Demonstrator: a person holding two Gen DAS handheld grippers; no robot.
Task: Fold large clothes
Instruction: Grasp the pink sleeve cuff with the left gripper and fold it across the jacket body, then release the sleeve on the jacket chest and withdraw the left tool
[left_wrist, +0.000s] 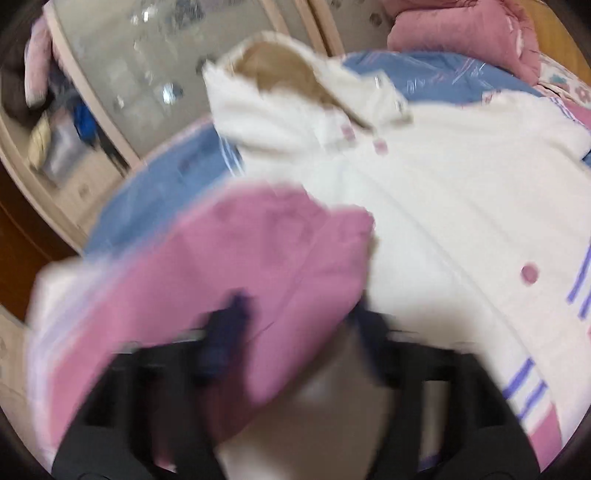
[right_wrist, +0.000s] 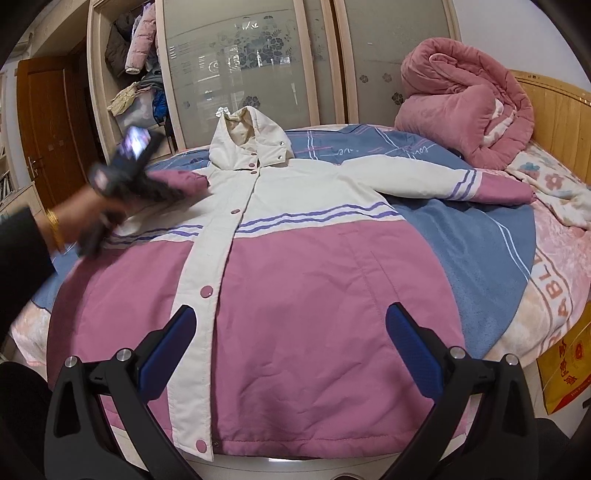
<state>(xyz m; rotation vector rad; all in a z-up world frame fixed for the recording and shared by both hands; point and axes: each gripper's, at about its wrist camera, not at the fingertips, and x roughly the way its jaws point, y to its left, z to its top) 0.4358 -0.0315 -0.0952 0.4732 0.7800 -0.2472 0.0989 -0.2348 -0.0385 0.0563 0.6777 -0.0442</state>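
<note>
A large hooded jacket (right_wrist: 295, 280), white above and pink below with purple stripes, lies front up on the bed. Its right sleeve (right_wrist: 480, 184) stretches out to the right. My left gripper (right_wrist: 147, 184) is at the jacket's left side, holding the pink left sleeve cuff (right_wrist: 192, 181) over the chest. In the blurred left wrist view the gripper (left_wrist: 295, 321) is shut on that pink sleeve (left_wrist: 240, 266). My right gripper (right_wrist: 291, 332) is open and empty above the jacket's pink hem.
The jacket rests on a blue and pink bedspread (right_wrist: 480, 251). A rolled pink quilt (right_wrist: 465, 107) sits at the back right by the wooden headboard (right_wrist: 554, 107). Wardrobe doors (right_wrist: 240, 62) stand behind the bed. A yellow bag (right_wrist: 569, 365) hangs at the right edge.
</note>
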